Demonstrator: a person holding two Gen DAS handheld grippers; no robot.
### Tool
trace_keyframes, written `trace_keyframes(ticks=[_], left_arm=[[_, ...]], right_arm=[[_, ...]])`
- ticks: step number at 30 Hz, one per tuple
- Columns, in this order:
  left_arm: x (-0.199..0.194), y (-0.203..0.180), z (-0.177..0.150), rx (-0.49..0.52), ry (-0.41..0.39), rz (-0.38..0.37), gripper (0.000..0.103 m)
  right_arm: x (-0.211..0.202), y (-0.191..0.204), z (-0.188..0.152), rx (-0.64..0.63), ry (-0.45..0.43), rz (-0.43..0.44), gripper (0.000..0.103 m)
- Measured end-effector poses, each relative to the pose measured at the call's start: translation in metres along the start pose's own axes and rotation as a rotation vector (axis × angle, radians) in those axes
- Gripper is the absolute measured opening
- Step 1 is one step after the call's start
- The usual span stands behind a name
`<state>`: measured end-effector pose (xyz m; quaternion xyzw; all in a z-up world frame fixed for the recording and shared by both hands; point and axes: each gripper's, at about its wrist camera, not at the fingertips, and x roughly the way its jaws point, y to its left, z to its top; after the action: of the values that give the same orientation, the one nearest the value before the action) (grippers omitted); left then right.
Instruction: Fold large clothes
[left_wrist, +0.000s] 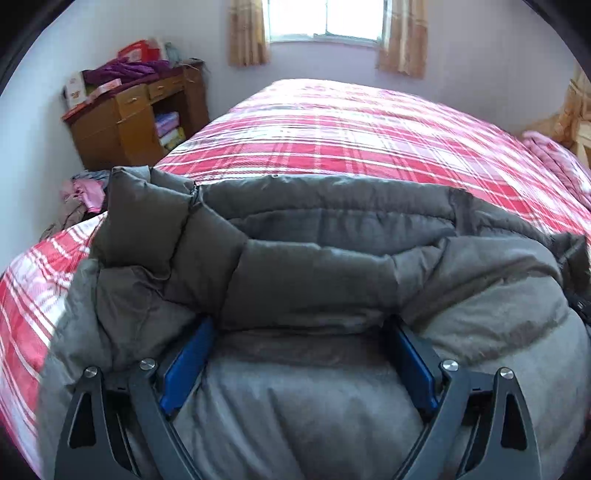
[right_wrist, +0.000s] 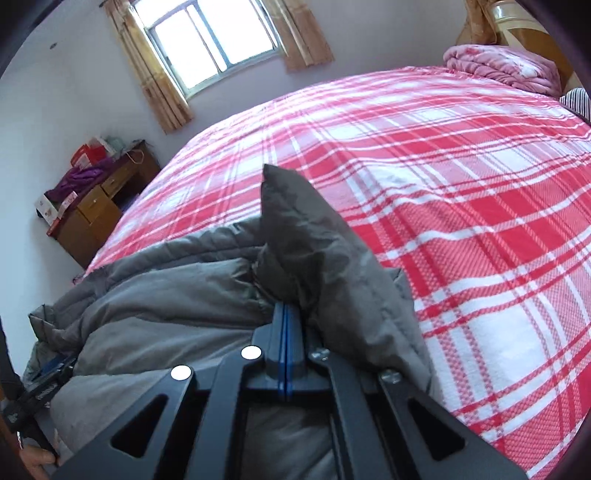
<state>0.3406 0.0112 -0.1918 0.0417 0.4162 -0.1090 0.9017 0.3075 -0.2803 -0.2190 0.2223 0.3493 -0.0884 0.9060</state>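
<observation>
Jacket between left tool, pinched by right tool.

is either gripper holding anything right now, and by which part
The right gripper is shut on an edge fold of the grey puffer jacket. The left gripper is open, holding nothing.

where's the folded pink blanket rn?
The pink blanket lies at the far right corner of the plaid bed, beside the wooden headboard in the right wrist view; the left wrist view shows it at the right edge.
</observation>
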Motion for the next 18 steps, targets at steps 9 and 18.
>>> trace_keyframes(ticks=[9, 18], left_arm=[[-0.013, 0.069, 0.005, -0.118, -0.059, 0.139, 0.092], [0.019, 0.076, 0.000, -0.172, -0.007, 0.110, 0.095]], right_arm=[[0.005, 0.000, 0.002, -0.015, 0.007, -0.020, 0.000], [0.005, 0.002, 0.001, -0.021, 0.007, -0.026, 0.000]])
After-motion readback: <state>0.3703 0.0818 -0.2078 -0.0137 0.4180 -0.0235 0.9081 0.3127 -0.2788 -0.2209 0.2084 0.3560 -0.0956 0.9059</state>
